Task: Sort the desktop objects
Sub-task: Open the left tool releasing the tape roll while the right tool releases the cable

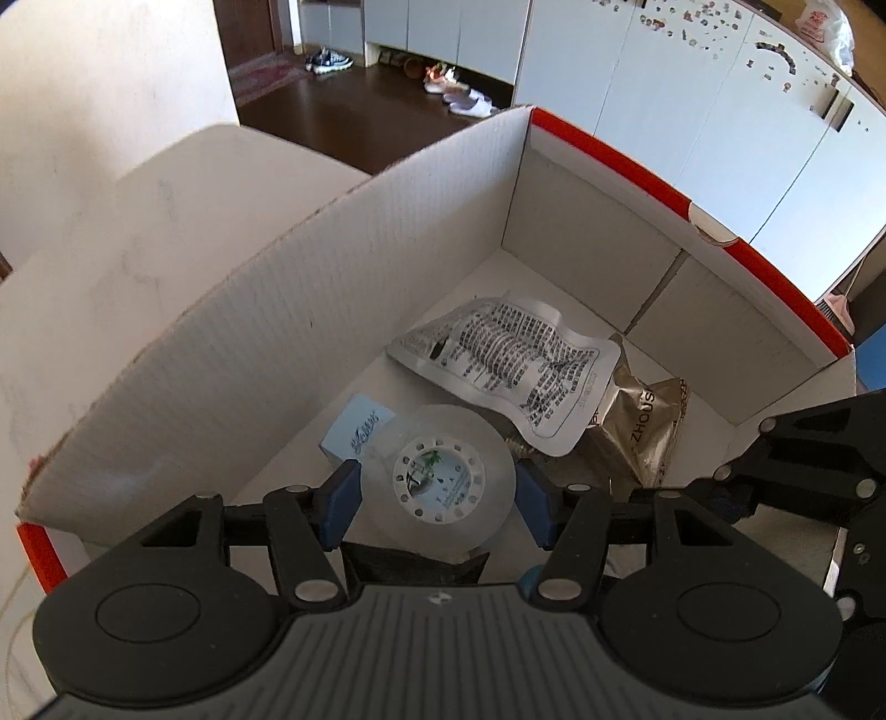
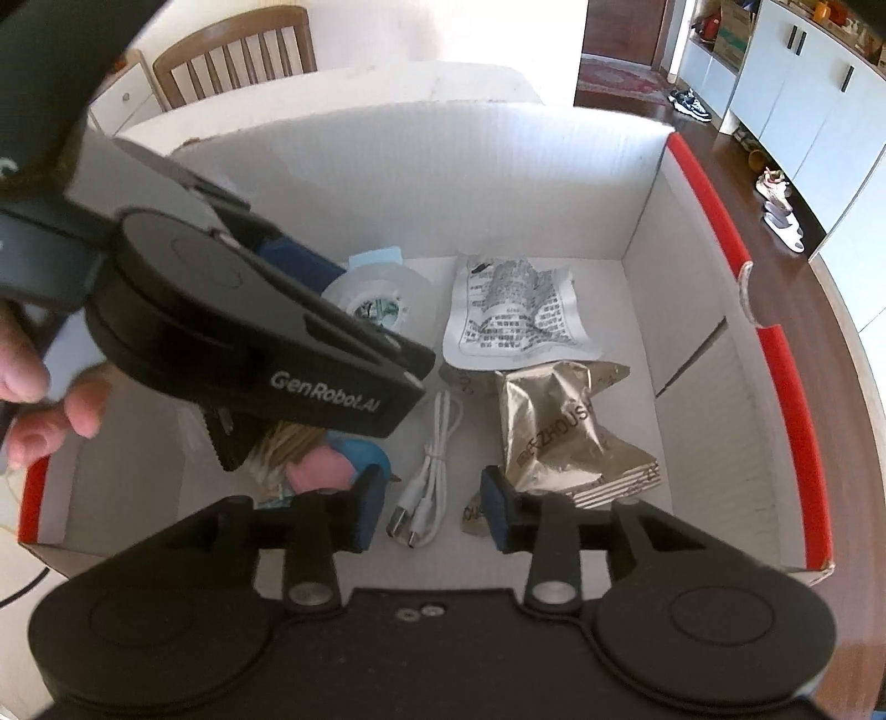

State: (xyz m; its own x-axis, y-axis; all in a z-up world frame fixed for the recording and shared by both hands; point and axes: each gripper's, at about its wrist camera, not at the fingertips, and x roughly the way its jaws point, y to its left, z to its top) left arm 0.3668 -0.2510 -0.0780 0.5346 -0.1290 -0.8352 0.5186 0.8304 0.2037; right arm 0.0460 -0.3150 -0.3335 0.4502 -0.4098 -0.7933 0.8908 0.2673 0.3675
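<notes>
A white cardboard box with a red rim fills both views. My left gripper is low inside it, its blue pads pressed on both sides of a clear tape roll with a white core. The roll overlaps a light blue card. My right gripper hangs open over the box's near side, and a coiled white USB cable lies on the box floor between its fingers. A silver printed pouch and a crumpled gold foil packet lie to the right of the tape.
A pink and blue item and some yellowish strands lie under the left gripper's body. A hand holds that gripper at the left. The box stands on a white table; a wooden chair is behind it.
</notes>
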